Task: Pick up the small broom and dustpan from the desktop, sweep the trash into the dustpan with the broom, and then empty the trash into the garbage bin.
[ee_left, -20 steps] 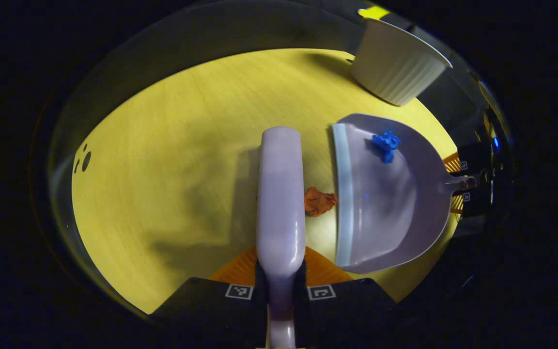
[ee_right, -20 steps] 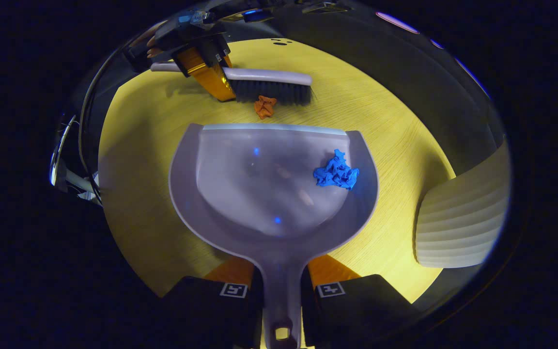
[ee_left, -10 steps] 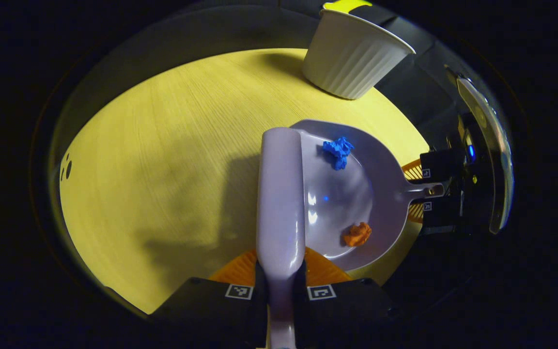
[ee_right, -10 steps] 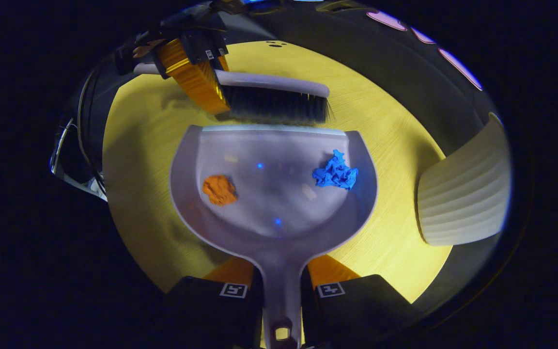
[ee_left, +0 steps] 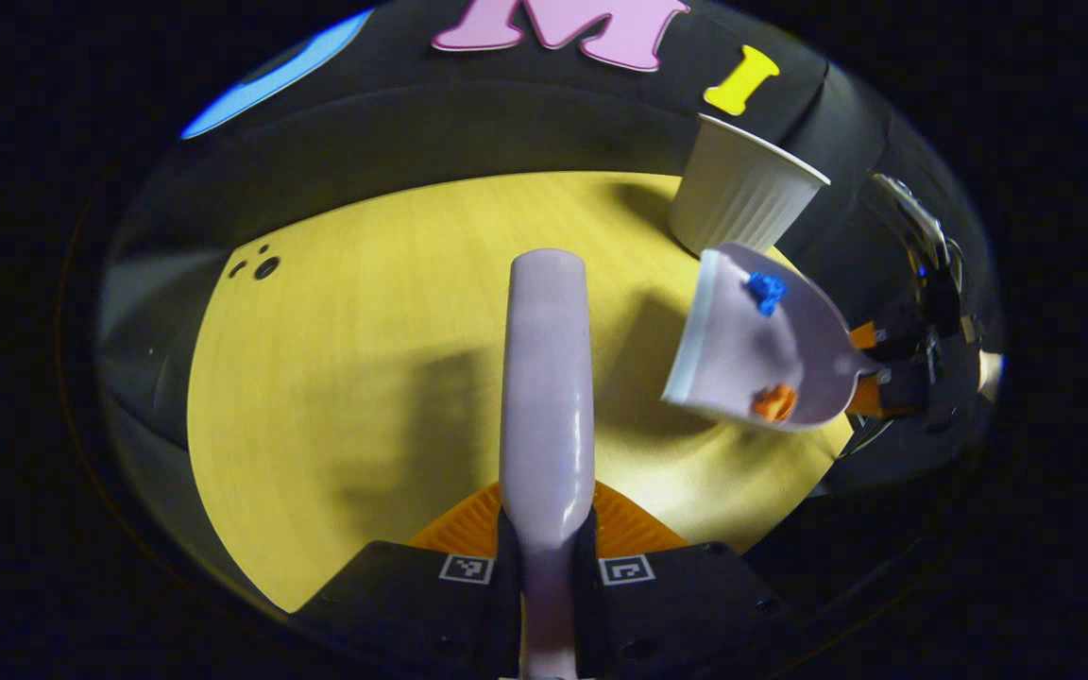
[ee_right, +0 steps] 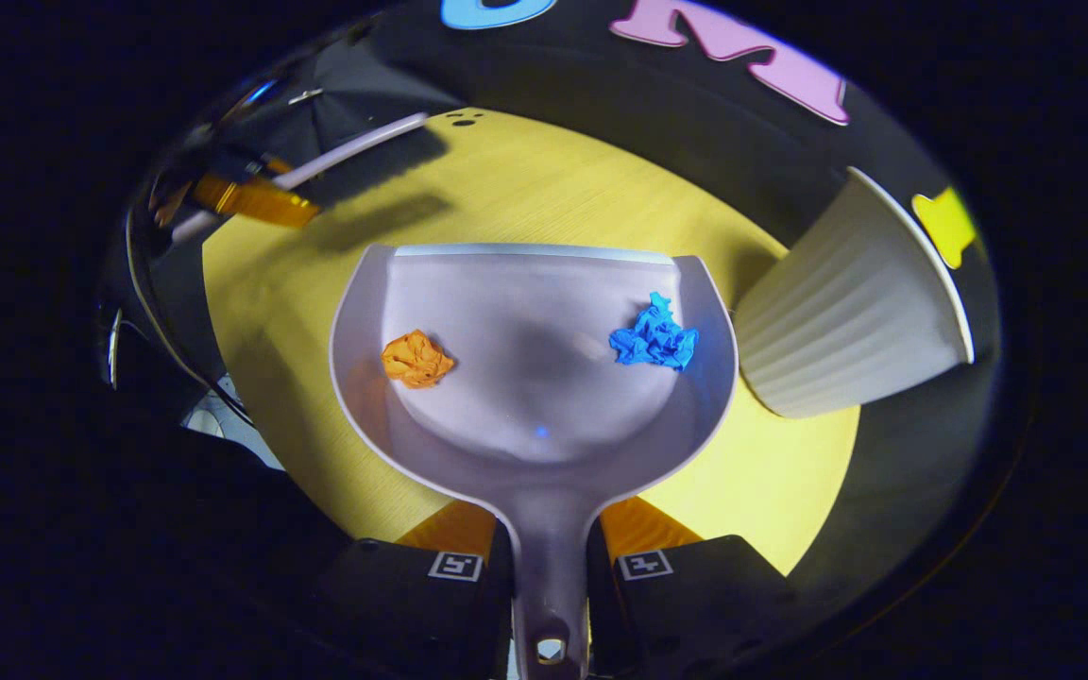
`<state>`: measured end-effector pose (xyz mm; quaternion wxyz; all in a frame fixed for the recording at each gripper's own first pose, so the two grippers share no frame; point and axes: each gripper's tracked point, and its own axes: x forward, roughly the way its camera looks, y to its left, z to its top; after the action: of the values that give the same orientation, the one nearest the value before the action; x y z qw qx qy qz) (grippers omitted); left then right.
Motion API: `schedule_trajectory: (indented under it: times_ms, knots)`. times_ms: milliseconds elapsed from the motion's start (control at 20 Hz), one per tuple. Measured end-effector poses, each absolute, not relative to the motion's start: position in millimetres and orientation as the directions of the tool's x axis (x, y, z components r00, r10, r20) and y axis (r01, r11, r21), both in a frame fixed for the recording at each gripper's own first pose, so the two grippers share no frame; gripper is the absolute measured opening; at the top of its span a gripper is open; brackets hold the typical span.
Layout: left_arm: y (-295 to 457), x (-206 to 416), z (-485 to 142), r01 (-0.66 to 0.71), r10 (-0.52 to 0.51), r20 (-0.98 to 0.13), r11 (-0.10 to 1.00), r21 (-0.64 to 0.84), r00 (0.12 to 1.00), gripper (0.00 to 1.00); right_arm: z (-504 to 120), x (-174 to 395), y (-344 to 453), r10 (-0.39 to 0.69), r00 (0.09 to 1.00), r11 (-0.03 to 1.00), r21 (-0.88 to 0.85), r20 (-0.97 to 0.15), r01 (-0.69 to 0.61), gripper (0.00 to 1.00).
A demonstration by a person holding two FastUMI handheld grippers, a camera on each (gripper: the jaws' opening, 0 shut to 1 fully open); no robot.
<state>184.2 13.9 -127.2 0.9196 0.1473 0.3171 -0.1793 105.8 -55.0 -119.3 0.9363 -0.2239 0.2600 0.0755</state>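
My left gripper [ee_left: 547, 543] is shut on the handle of the pale lilac broom [ee_left: 547, 378], whose back runs up the middle of the left gripper view, raised over the yellow desktop [ee_left: 365, 359]. My right gripper [ee_right: 549, 557] is shut on the handle of the lilac dustpan [ee_right: 535, 378], which is lifted off the desktop. An orange paper wad [ee_right: 416, 359] lies in the pan's left part and a blue wad [ee_right: 654, 335] in its right part. In the left gripper view the dustpan [ee_left: 742, 349] hangs tilted at the right, just below the white ribbed bin [ee_left: 742, 194].
The white ribbed bin [ee_right: 846, 302] stands on the desktop's far right corner, close to the dustpan's right rim. The round yellow desktop [ee_right: 525, 189] has small holes [ee_left: 261, 266] near its far-left edge. Black booth wall rises behind the table.
The orange wad went from the desktop into the dustpan. Then the broom lifted and drew away to the left, and the dustpan rose off the desktop and moved closer to the bin.
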Motion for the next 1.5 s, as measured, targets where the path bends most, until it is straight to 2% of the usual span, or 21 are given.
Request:
schedule_trajectory:
  times_ms: [300, 450, 800, 1050, 1150, 1350, 1500]
  knots:
    - [44, 140, -179, 0.365, -0.214, -0.702, 0.928, 0.071, 0.679, 0.26, -115, 106, -43, 0.015, 0.882, 0.945, -0.282, -0.472, -0.167, 0.37]
    - [50, 131, -190, 0.344, -0.208, -0.725, 0.938, 0.043, 0.657, 0.27, -121, 119, -39, 0.033, 0.878, 0.978, -0.165, -0.477, -0.126, 0.37]
    - [55, 127, -166, 0.317, -0.229, -0.676, 0.948, 0.008, 0.700, 0.26, -101, 141, -25, -0.036, 0.911, 0.999, -0.047, -0.411, 0.018, 0.37]
    - [76, 123, -162, 0.259, -0.185, -0.662, 0.966, 0.013, 0.726, 0.27, -112, 144, -26, -0.207, 0.911, 0.967, -0.213, -0.356, 0.137, 0.37]
    - [78, 119, -160, 0.229, -0.193, -0.654, 0.973, -0.030, 0.731, 0.27, -114, 147, -24, -0.254, 0.902, 0.951, -0.261, -0.350, 0.167, 0.37]
    - [83, 118, -164, 0.178, -0.191, -0.644, 0.980, -0.086, 0.740, 0.26, -121, 149, -40, -0.316, 0.864, 0.915, -0.366, -0.392, 0.169, 0.37]
    - [99, 115, -173, 0.144, -0.156, -0.662, 0.987, -0.073, 0.733, 0.27, -122, 145, -59, -0.407, 0.824, 0.838, -0.519, -0.394, 0.166, 0.37]
